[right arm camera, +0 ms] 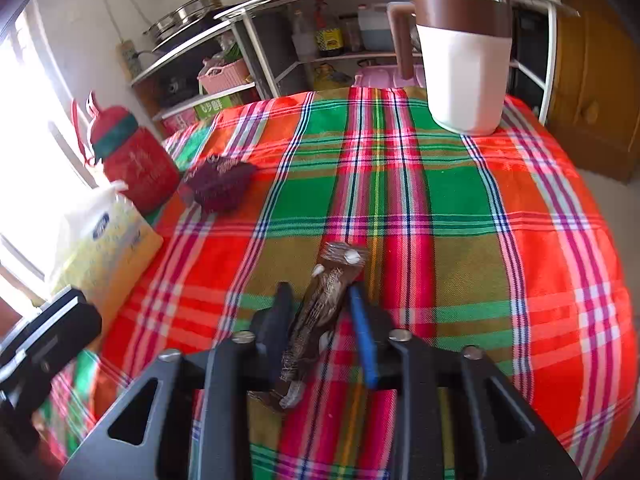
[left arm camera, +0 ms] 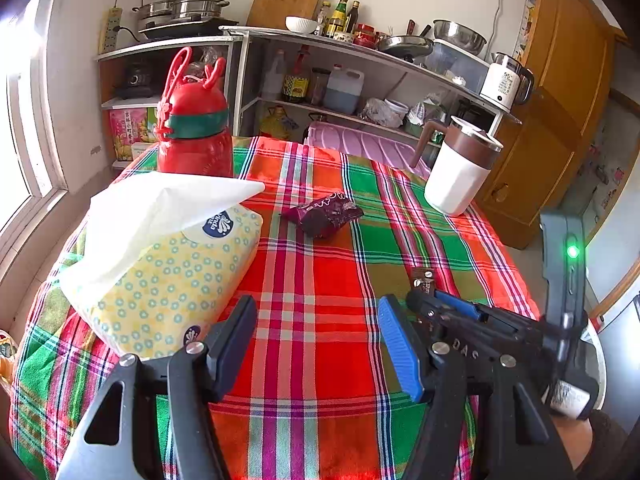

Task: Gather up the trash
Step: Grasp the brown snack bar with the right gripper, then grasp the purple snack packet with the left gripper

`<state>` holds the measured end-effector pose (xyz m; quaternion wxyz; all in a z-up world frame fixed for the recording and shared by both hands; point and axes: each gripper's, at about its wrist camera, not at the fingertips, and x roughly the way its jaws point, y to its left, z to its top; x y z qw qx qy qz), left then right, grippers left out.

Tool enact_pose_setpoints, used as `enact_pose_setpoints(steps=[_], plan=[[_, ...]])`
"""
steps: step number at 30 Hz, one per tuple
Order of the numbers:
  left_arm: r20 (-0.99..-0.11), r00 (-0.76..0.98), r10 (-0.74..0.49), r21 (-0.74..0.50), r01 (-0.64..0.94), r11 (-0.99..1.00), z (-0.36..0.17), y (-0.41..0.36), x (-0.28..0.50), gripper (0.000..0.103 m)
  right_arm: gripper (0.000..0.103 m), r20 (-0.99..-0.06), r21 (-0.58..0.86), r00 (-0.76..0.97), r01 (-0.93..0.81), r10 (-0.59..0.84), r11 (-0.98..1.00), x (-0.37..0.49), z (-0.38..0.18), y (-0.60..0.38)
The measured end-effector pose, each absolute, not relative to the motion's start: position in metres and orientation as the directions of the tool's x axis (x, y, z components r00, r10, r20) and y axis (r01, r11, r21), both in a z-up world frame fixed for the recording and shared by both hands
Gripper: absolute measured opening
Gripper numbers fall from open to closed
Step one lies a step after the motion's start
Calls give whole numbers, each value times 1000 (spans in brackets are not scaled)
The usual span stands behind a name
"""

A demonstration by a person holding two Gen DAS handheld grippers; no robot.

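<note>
Left wrist view: the left gripper (left arm camera: 316, 332) hangs over the near middle of the tabletop (left arm camera: 320, 264), which is covered in a woven plaid cloth of red, green and ochre squares. Its jaws stand about half open, with nothing but cloth between them; one pad is ribbed blue rubber, the other black. A soft plastic tissue pack (left arm camera: 168, 276), yellow with small blue rings and a white sheet peaked out of its top, sits toward the left edge, just beside the black finger. Behind it, at the far left corner, stands a glossy red bottle (left arm camera: 194, 136) with a green band and a looped strap. A crumpled maroon wrapper (left arm camera: 324, 214) lies near the middle of the tabletop. A tapered white mug (left arm camera: 458, 172) with a brown lid and handle stands at the far right edge. The right gripper (left arm camera: 430, 300) enters low on the right, a brown wrapper (left arm camera: 423, 280) poking past its tips.

Right wrist view: the right gripper (right arm camera: 320, 312) has its jaws drawn narrow, and the pads press on the brown wrapper (right arm camera: 320, 312), a long, crinkled foil packet with white specks, lying lengthwise between them over the near middle of the tabletop (right arm camera: 480, 208). The maroon wrapper (right arm camera: 220, 184) lies toward the far left, beside the red bottle (right arm camera: 136, 164).
</note>
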<state>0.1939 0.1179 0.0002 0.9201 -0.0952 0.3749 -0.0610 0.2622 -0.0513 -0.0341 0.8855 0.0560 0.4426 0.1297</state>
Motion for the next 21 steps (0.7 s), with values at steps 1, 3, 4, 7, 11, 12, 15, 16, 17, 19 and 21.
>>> enact_pose_setpoints(steps=[1,3,4,7,11,12,15,16,17,19,21], plan=[[-679,710,-186,-220,46,975,0,117,195,65,23,-771,210,572,-186,280,960,261,-34,-52],[-683,704,-194,-221,54,974,-2,114,199,65,17,-778,185,571,-193,263,964,259,-33,-54],[-683,702,-200,-223,60,973,-2,113,201,65,17,-779,170,574,-196,253,966,258,-33,-54],[-681,700,-214,-231,72,970,-2,109,209,65,16,-778,151,582,-194,237,969,257,-33,-54],[-682,696,-225,-224,94,970,0,101,224,67,16,-776,149,584,-194,237,970,255,-34,-58],[-682,696,-225,-224,94,970,1,100,229,69,16,-777,139,586,-199,232,970,254,-34,-57],[-674,704,-224,-224,94,970,4,97,245,74,16,-778,134,585,-200,228,971,254,-34,-57],[-675,707,-212,-211,91,973,4,96,251,74,16,-777,138,585,-200,232,970,255,-34,-58],[-682,704,-199,-197,86,977,4,94,257,74,16,-777,142,584,-200,234,969,255,-34,-58],[-695,698,-174,-174,72,982,2,93,269,75,16,-776,145,584,-201,237,969,254,-34,-58],[-705,695,-144,-149,53,987,1,91,279,75,16,-776,142,585,-203,237,969,254,-34,-58]])
